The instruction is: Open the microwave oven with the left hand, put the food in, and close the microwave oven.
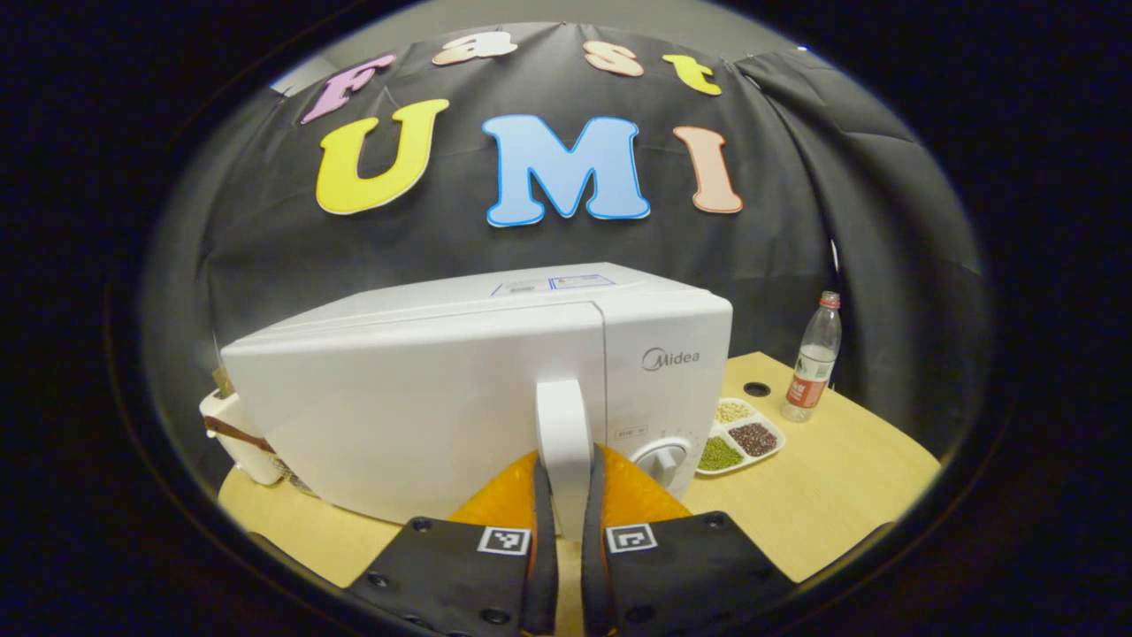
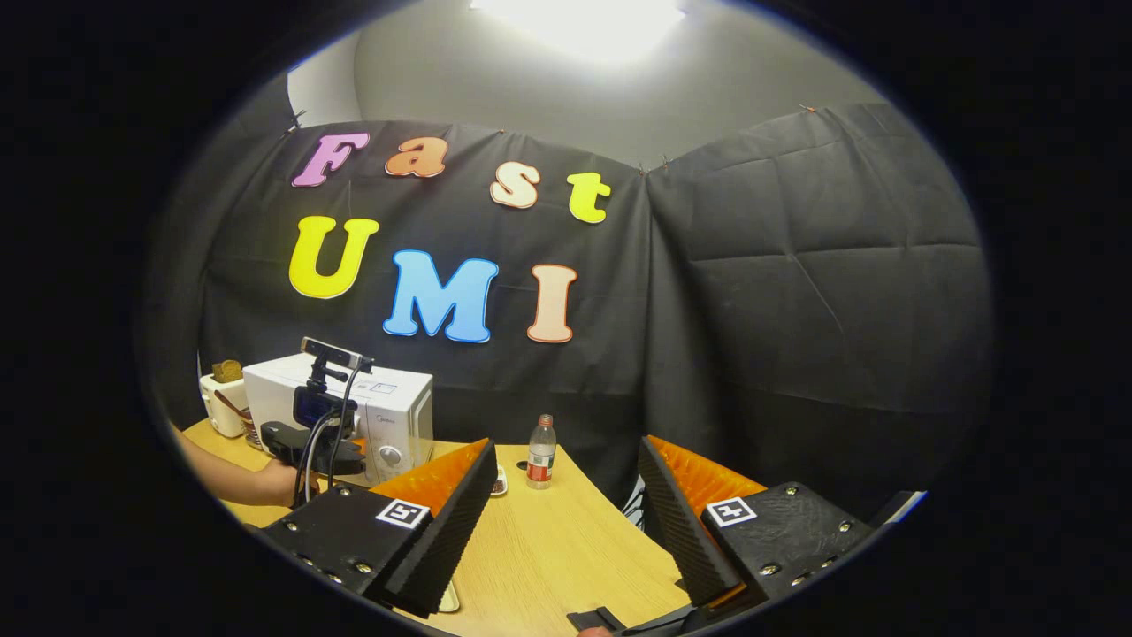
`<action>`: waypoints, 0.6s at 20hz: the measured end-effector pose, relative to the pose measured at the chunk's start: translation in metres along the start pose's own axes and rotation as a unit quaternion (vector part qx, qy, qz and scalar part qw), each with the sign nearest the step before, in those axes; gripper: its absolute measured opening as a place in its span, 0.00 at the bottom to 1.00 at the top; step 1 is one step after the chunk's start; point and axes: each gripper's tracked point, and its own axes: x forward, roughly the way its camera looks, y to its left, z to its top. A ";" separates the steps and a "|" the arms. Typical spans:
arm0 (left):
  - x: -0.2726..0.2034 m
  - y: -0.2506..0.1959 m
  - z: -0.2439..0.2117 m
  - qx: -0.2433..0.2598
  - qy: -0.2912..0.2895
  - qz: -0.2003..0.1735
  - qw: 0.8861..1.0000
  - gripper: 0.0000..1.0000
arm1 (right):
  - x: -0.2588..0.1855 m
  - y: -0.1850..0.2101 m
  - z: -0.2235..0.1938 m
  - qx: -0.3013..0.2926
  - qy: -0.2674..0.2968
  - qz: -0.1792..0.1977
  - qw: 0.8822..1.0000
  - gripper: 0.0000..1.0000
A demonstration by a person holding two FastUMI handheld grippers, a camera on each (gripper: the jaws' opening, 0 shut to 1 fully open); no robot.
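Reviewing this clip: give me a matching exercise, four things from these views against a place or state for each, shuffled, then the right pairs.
Things:
1. left gripper
2. right gripper
3. water bottle
4. divided dish

Places or states:
A. standing upright near the table's far edge
B. fingers wide apart, holding nothing
C. lying on the table beside the microwave oven, holding beans or grains of different colours
D. closed on the microwave's door handle

Pairs: 1-D, 2-B, 3-A, 4-C

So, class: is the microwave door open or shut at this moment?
Partly open. The door is swung out from the microwave, its hinge side angling forward, with the left claw shut on the handle.
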 end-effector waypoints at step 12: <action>-0.108 0.025 -0.033 -0.013 0.014 -0.035 0.999 0.13 | 0.022 0.052 0.004 0.026 -0.008 0.088 0.996 0.98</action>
